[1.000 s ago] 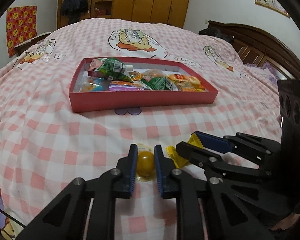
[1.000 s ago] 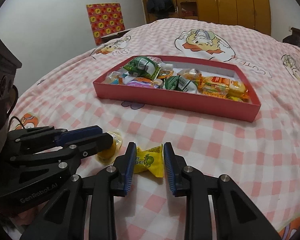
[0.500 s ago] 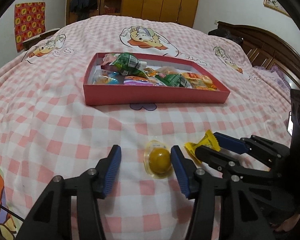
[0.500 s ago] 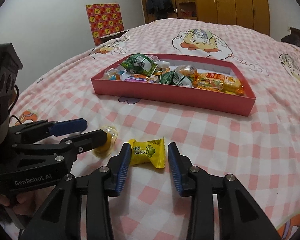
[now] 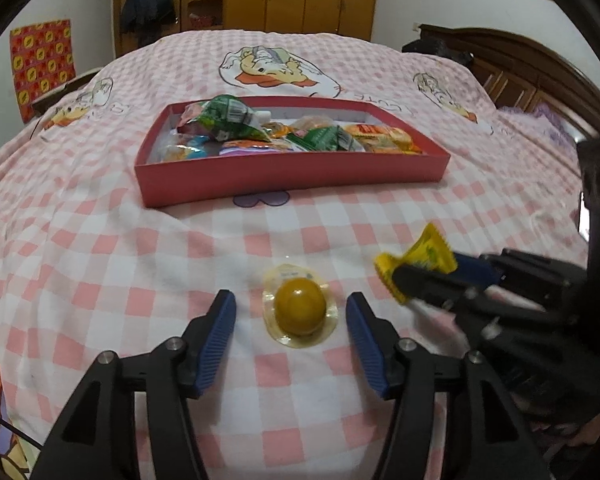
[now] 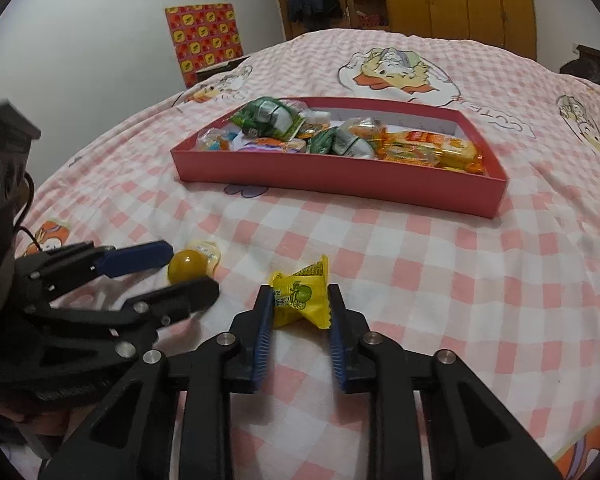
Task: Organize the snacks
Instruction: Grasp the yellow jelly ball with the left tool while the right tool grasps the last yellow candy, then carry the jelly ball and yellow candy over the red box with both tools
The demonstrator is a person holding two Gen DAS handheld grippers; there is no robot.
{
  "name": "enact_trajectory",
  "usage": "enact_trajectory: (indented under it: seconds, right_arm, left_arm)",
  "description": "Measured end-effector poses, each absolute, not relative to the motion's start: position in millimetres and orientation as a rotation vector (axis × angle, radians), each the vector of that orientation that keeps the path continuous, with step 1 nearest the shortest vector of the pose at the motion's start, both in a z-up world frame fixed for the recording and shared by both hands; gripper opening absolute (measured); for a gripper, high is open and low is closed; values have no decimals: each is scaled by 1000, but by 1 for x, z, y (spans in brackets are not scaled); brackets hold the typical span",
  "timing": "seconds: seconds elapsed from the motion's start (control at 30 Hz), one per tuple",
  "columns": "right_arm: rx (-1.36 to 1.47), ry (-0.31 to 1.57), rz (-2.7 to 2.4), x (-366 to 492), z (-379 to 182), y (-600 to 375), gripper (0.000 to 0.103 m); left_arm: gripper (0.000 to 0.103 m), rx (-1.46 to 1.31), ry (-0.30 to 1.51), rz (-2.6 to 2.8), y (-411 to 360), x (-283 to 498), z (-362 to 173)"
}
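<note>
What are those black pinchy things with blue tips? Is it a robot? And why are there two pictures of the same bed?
No robot here: a person holds one claw in each hand, and each claw carries a camera looking along its fingers, which gives two pictures. One picture looks from the left claw, the other from the right claw. On the checked bedspread sits a red box full of snacks. The left claw is open around a round jelly cup without squeezing it. The right claw has just been closing, and its pads pinch a yellow candy.
</note>
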State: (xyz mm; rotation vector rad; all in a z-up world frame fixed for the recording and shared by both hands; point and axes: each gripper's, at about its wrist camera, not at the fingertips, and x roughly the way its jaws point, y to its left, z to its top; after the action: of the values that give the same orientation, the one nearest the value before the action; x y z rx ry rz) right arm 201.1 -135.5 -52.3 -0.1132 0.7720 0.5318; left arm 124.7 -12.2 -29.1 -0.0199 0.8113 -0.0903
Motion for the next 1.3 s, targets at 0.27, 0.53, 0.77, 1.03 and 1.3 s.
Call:
enact_trajectory:
  seconds: [0.27, 0.53, 0.77, 1.03, 1.3]
  right_arm:
    - [-11, 746, 538, 204, -48, -152, 26]
    - [-36, 757, 546, 203, -51, -146, 26]
    - [-27, 746, 549, 202, -49, -147, 26]
    - [5, 701, 545, 200, -39, -156, 26]
    - [2, 654, 533, 204, -23, -161, 26]
  left_arm:
    - [38, -31, 773, -119, -12, 119, -25]
    - [38, -17, 749, -128, -16, 115, -19]
    - [38, -3, 735, -113, -17, 113, -11]
    - [38, -17, 699, -120, -14, 109, 11]
    - [38, -29, 671, -129, -12, 120, 31]
